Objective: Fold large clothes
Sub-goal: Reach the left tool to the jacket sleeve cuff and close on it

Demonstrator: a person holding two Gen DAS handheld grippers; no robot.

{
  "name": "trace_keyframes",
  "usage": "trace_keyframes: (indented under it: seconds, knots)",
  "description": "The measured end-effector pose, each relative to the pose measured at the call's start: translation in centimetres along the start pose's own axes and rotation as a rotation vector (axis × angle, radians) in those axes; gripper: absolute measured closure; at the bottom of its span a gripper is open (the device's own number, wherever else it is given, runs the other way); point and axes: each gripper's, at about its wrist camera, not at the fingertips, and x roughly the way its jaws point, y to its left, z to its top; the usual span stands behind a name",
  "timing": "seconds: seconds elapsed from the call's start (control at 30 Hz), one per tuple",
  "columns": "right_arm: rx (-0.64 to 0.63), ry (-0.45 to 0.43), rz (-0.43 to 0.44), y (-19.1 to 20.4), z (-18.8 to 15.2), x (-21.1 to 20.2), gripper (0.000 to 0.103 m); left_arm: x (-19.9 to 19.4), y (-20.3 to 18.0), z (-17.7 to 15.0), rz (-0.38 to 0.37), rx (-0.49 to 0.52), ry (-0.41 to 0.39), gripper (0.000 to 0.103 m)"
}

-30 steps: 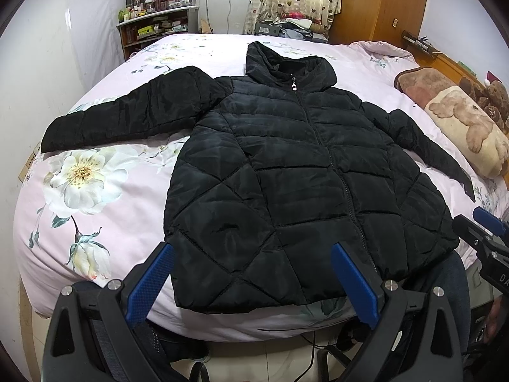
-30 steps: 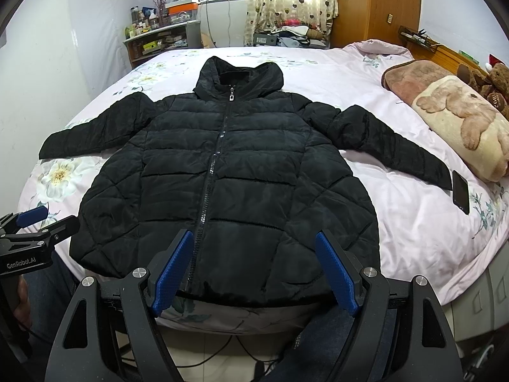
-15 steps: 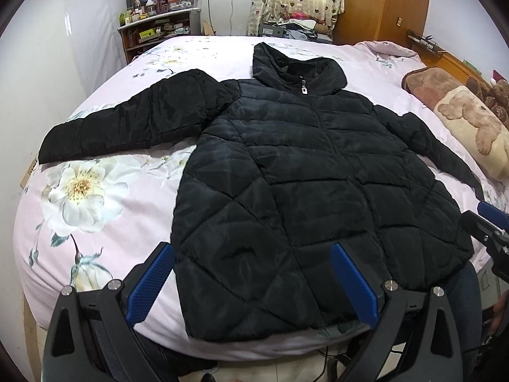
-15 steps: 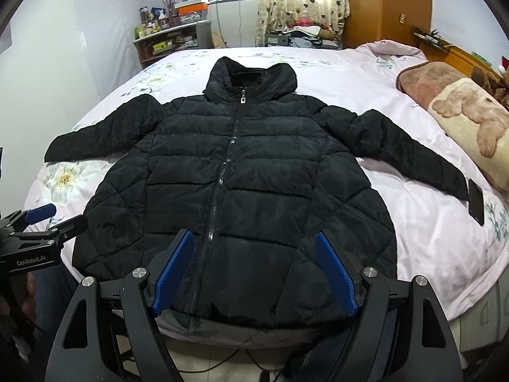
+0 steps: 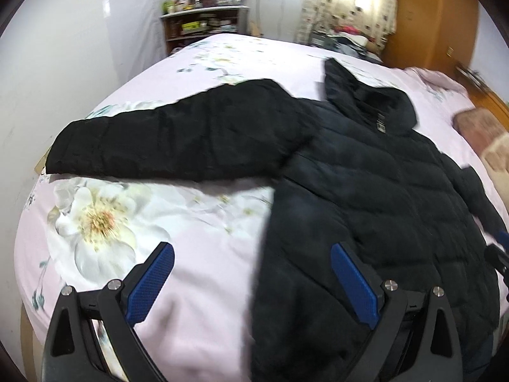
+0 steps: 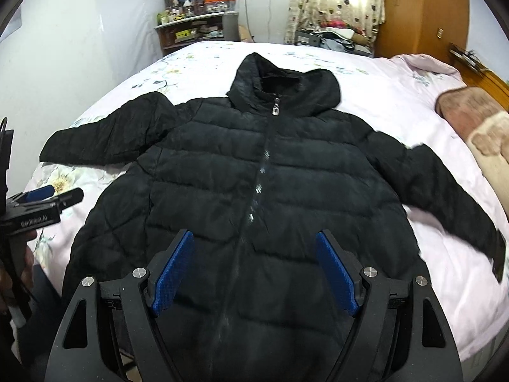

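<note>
A black quilted hooded puffer jacket [image 6: 264,191] is laid flat, front up and zipped, on a bed covered with a pale pink floral sheet [image 5: 197,286]. Its long axis runs from the hem at the bottom of the frame to the hood at the upper middle, straight away from both claws, and a sleeve is spread out to either side.

In the right wrist view the right claw [image 6: 254,270] is held over the lower body of the jacket, just right of the zip line, with its blue-padded fingers [image 6: 173,275] spread wide and nothing gripped between them. In the left wrist view the left claw [image 5: 251,283] is likewise spread wide and empty; the side edge of the jacket falls between its fingers, with bare sheet behind one finger and black fabric behind the other (whether either claw touches the cloth cannot be told).

The relation that matters is the sleeve on the left: the jacket's black padded sleeve [image 5: 171,143] stretches across the upper left of the left wrist frame, lying crosswise to the body and ahead of the left claw, its cuff towards the left edge of the frame. The left claw is judged the nearer one to it, so a sleeve fold inward would probably fall to that side. No fold is made yet.

A brown and cream plush pillow [image 6: 477,124] lies at the right edge of the bed, well apart from the body.
</note>
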Motion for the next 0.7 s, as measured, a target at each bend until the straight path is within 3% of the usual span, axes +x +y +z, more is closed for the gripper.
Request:
trace_keyframes:
  seconds: [0.43, 0.7]
  knots:
    - [-0.059, 0.024, 0.021, 2.2, 4.6, 6.8, 0.024, 6.7, 9.4, 4.3, 0.077, -0.199, -0.006, 0.007]
    - [-0.067, 0.036, 0.006, 2.5, 6.6, 10.2, 0.024, 8.9, 16.5, 5.6, 0.158, -0.404, -0.048, 0.008]
